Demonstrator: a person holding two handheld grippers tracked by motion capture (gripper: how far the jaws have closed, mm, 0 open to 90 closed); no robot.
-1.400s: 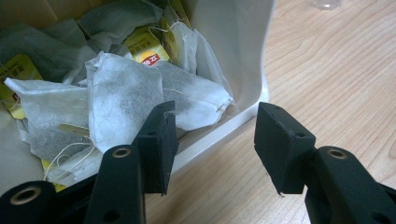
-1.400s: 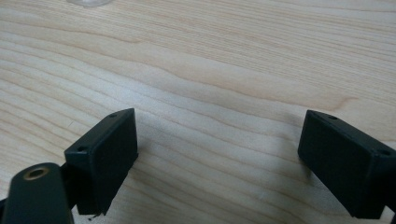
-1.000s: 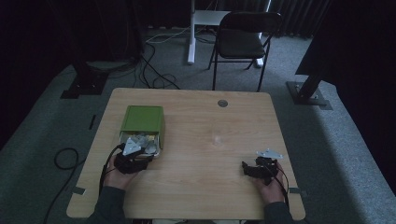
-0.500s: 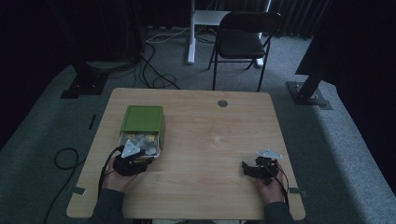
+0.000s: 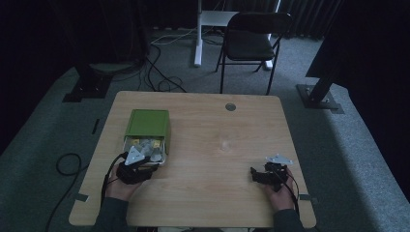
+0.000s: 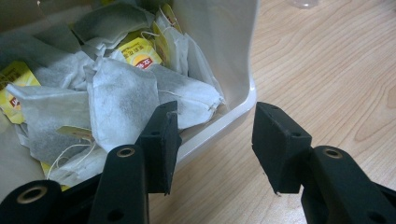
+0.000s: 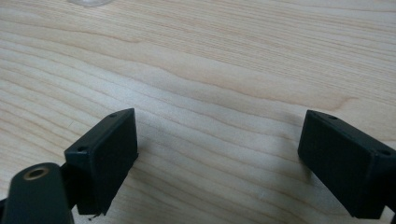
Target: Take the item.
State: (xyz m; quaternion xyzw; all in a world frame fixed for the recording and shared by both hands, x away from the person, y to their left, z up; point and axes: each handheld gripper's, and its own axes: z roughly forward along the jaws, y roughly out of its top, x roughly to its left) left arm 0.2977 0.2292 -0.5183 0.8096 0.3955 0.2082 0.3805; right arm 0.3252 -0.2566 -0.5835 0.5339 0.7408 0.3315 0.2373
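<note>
Counter (image 5: 212, 140): light wood, a round grommet near its far edge.
Green box (image 5: 147, 124): left side, white drawer (image 6: 233, 112) open.
Tea bags (image 6: 123, 95): heaped inside; yellow tags, writing too small to read.
Left tool (image 6: 215, 140): spread, straddling the drawer's wall.
Right tool (image 7: 217, 154): spread wide over bare wood.

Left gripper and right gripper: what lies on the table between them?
Nothing: in the high view, bare wooden table separates the left gripper from the right gripper.

left gripper (image 6: 212, 140) jaws parted, right gripper (image 7: 219, 163) jaws spread wide
</note>
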